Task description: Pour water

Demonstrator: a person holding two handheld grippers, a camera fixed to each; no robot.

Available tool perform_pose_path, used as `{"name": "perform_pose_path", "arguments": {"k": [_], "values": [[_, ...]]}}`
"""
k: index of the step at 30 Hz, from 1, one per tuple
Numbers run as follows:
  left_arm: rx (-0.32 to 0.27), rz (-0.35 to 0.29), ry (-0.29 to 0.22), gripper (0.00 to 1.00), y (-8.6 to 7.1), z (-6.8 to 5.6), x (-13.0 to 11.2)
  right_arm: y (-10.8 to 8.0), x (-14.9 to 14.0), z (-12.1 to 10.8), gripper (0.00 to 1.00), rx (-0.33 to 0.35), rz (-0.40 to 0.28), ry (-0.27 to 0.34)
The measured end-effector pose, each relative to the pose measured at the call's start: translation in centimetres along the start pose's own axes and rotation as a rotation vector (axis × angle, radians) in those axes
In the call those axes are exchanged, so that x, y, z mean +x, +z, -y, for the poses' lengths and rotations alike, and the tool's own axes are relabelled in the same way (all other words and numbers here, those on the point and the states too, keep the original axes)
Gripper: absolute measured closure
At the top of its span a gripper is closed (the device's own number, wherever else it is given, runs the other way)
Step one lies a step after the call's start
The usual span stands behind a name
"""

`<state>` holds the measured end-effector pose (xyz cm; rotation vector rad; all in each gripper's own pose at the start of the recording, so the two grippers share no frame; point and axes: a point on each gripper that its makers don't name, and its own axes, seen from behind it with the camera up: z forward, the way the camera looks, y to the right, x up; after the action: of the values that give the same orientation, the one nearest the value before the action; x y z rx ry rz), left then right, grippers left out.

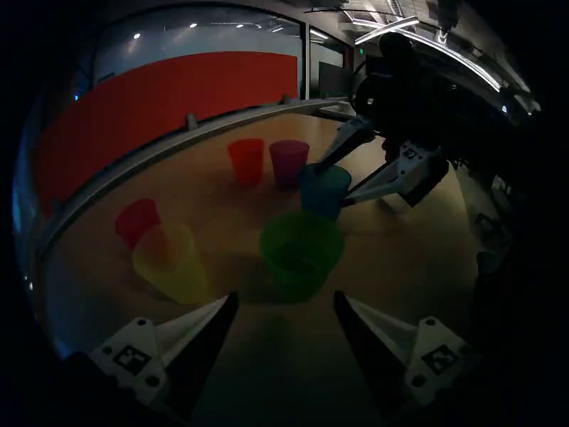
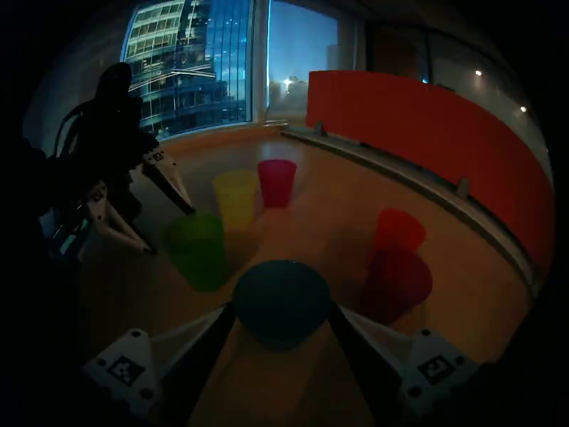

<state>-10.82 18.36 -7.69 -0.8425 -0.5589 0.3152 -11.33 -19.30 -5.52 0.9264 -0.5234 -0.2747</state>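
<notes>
- Dim room, wooden table (image 1: 398, 270) underfoot, a long red partition (image 1: 163, 107) along one edge, and a window (image 2: 192, 64) onto lit towers at the far end.
- Six plastic cups are out on the wood, loosely clustered.
- Over to the right gripper (image 2: 281, 307): its two fingers are closed against opposite sides of the blue cup (image 2: 282, 302), clamping it.
- From the left gripper view, that blue cup (image 1: 324, 188) sits mid-table, just behind the green cup (image 1: 301, 252); whether its base touches the wood, I cannot tell.
- The left gripper (image 1: 284, 295) is spread wide and holding nothing, with the green cup just ahead of its fingertips.
- A yellow cup (image 1: 171, 263) and a red cup (image 1: 137, 220) stand touching, off to the left gripper's left.
- An orange cup (image 1: 246, 160) and a purple cup (image 1: 289, 162) stand side by side at the back, the purple one beside the blue.
- Water in any cup? Too dark to say.
</notes>
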Motion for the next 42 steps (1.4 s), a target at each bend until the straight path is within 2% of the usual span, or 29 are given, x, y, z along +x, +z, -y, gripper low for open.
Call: {"name": "perform_pose_path", "arguments": {"k": [11,18,29,36,42], "values": [[0.037,-0.029,-0.029,0.00,-1.5,0.9,0.1,-2.2,-1.3,0.1,0.00,-0.043,0.001,0.005],[0.069,-0.083,-0.067,0.00,-2.6,1.7,0.9,-4.2,-2.2,-0.3,0.00,-0.089,-0.018,0.034],[0.161,-0.168,-0.100,0.01,-4.0,3.5,2.0,-7.2,-1.9,-1.5,0.00,-0.175,-0.091,0.101],[0.217,-0.222,-0.107,0.00,-5.2,4.8,2.6,-8.5,-0.9,-2.5,0.00,-0.230,-0.143,0.144],[0.266,-0.287,-0.137,0.01,-6.4,6.2,3.6,-9.6,0.4,-3.7,0.00,-0.296,-0.199,0.172]]}}
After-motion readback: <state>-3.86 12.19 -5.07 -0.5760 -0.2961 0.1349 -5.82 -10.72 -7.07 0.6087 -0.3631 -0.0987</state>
